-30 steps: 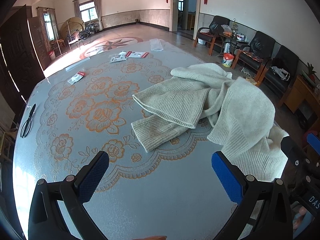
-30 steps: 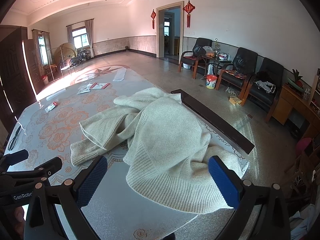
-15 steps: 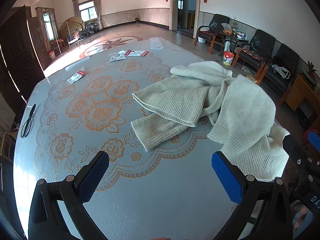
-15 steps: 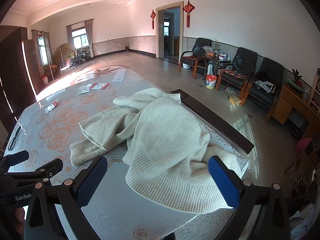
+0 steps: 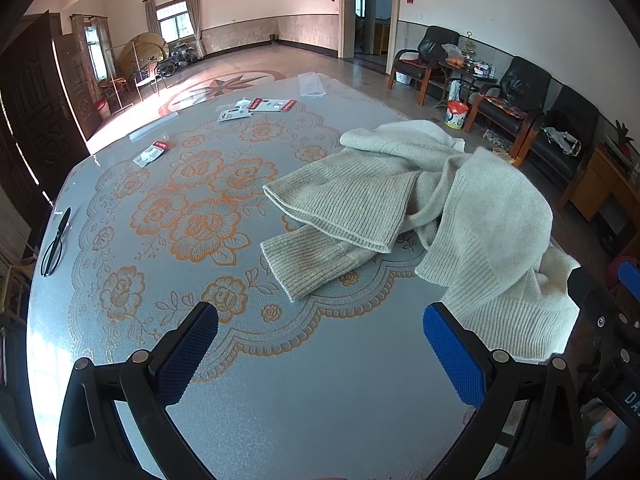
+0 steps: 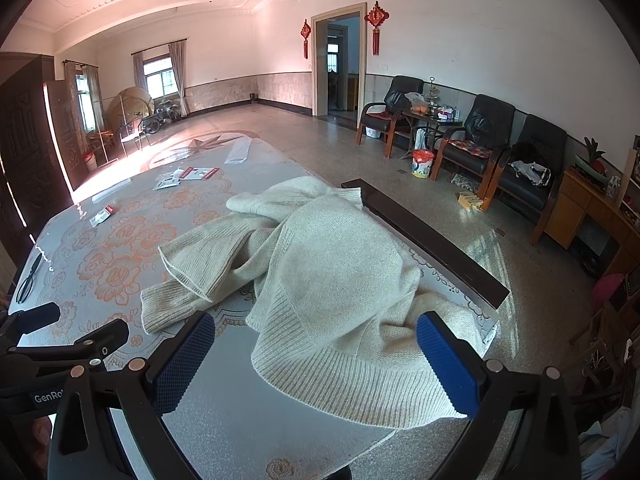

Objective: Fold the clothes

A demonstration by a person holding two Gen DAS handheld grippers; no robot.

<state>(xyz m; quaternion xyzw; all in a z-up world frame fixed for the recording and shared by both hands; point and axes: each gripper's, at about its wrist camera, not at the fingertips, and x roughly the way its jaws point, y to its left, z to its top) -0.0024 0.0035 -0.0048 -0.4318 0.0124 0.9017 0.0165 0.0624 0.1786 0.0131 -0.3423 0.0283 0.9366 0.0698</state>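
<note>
A cream knit sweater lies crumpled on the right part of the table, one ribbed sleeve stretched toward the near left. In the right wrist view the same sweater spreads out ahead, its ribbed hem nearest and hanging over the table's right edge. My left gripper is open above bare tablecloth, just short of the sleeve. My right gripper is open too, its blue pads either side of the hem, holding nothing.
Black scissors lie at the table's left edge. Several small packets and a clear bag sit at the far end. A dark wooden bench runs along the table's right side. Armchairs line the wall.
Both grippers have drifted only slightly; the sweater sits a touch further right and lower in the left wrist view. Nothing was grasped.
</note>
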